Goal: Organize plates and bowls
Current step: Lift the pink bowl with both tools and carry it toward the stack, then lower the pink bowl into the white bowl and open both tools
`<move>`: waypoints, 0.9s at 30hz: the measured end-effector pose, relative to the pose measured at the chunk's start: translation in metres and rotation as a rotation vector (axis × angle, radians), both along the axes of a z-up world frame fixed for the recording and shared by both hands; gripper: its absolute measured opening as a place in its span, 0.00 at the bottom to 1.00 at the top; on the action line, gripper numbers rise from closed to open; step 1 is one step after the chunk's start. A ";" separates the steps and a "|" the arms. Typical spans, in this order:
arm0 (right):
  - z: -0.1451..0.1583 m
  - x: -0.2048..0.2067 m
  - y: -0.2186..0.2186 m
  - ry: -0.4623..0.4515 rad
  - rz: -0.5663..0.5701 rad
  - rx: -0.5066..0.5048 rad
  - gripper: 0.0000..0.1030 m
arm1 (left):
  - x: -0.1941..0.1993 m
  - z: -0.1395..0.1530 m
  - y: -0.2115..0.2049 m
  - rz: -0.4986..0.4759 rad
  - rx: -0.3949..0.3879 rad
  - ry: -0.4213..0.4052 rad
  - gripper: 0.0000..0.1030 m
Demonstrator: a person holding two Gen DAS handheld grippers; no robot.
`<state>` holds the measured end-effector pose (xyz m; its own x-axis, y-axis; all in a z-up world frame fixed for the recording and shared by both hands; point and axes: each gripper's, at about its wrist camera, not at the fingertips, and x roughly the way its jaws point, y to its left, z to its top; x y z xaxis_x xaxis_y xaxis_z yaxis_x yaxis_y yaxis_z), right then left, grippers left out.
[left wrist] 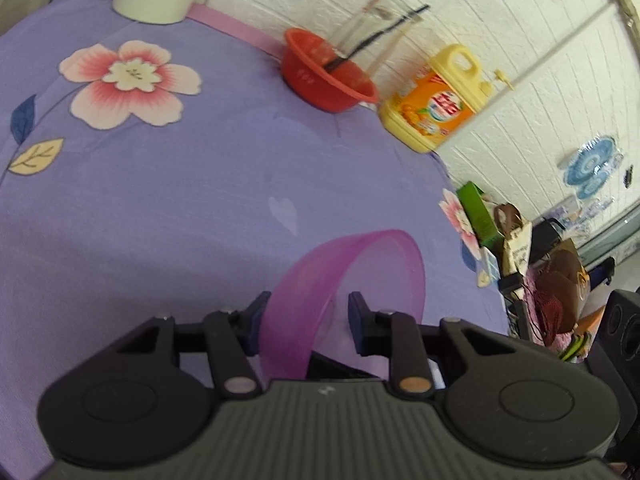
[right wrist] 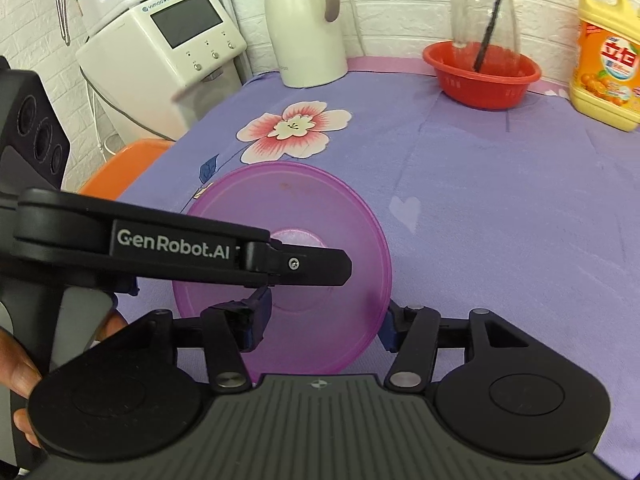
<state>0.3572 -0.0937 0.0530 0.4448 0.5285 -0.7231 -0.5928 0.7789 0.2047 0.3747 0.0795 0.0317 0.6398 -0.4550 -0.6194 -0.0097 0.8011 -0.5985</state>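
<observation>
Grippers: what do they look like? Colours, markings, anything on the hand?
Both are matte black with a ribbed grey body, two round black discs and black linkage bars on silver pivots. Finger pads are dark blue. The left gripper carries white "GenRobot.AI" lettering. Right gripper looks alike. The hand is bare, no sleeve visible.

**Purple bowl, tipped on edge**

One translucent purple plastic bowl (right wrist: 304, 216), round, with a flat circular base. Tilted steeply: in the right wrist view its underside faces the camera and the base ring shows pale at centre. In the left wrist view the bowl (left wrist: 384, 256) shows as a thin curved wall seen side-on above the lilac flowered bench cloth (left wrist: 160, 200). Faint brownish smudge near the upper rim.
</observation>
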 end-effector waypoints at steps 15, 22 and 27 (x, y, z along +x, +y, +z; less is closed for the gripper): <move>0.017 -0.116 -0.122 0.005 -0.127 -0.123 0.97 | -0.115 0.015 -0.142 -0.286 0.028 -0.075 0.25; 0.001 -0.133 -0.138 0.009 -0.151 -0.095 0.97 | -0.124 0.004 -0.154 -0.245 0.171 -0.086 0.63; 0.008 -0.139 -0.154 -0.054 -0.203 -0.055 1.00 | -0.128 0.022 -0.145 -0.223 0.206 -0.166 0.71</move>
